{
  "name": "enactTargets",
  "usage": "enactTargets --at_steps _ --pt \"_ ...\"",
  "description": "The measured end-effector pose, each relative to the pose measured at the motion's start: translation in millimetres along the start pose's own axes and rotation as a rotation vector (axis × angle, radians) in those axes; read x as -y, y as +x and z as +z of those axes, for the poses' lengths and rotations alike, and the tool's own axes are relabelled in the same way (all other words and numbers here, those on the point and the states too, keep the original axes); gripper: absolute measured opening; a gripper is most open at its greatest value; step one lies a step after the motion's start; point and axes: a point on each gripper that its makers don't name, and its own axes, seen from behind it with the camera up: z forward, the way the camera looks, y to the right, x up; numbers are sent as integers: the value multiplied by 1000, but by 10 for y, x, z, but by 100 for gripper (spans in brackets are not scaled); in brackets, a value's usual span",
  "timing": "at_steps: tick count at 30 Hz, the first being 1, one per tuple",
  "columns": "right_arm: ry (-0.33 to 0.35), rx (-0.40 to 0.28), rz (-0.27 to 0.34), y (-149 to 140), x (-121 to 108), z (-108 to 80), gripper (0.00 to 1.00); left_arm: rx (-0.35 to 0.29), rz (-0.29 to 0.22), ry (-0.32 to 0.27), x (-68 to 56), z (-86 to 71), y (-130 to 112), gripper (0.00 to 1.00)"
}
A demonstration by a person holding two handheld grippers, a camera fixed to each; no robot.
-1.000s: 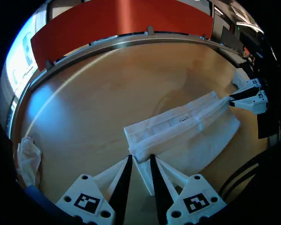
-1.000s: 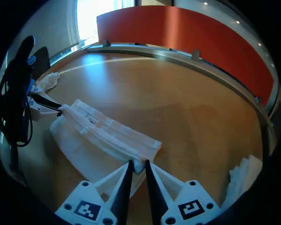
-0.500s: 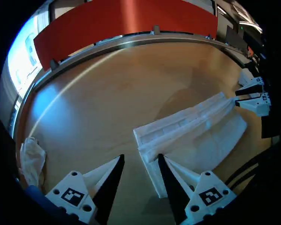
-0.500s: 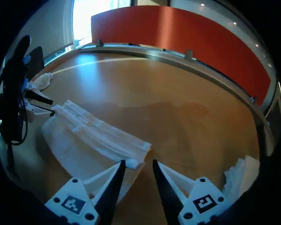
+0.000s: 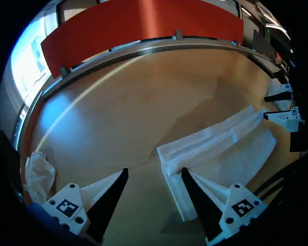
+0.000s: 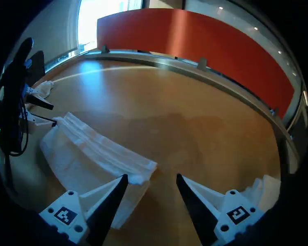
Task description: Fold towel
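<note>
While the white towel lies folded lengthwise on the wooden table in the left gripper view, the left gripper hovers low at its near end, jaws wide apart and empty. One finger overlaps the fold, so a careless swing could snag and unroll it. In the right gripper view, the right gripper, likewise wide open and holding nothing, angles down at the towel's opposite end.

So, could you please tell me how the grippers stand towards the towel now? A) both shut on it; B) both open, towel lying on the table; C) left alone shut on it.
B: the left gripper and right gripper have fingers spread wide, and the towel lies folded on the table.
</note>
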Motion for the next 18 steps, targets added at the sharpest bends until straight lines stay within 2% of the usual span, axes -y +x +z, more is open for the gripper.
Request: enactTargets --at_steps 6,18 --pt "-4 -11 -3 48 -23 -4 99 -8 -7 9 20 -2 53 96" --pt "-12 -22 -8 79 -60 -20 99 -17 -17 13 21 -9 95 96"
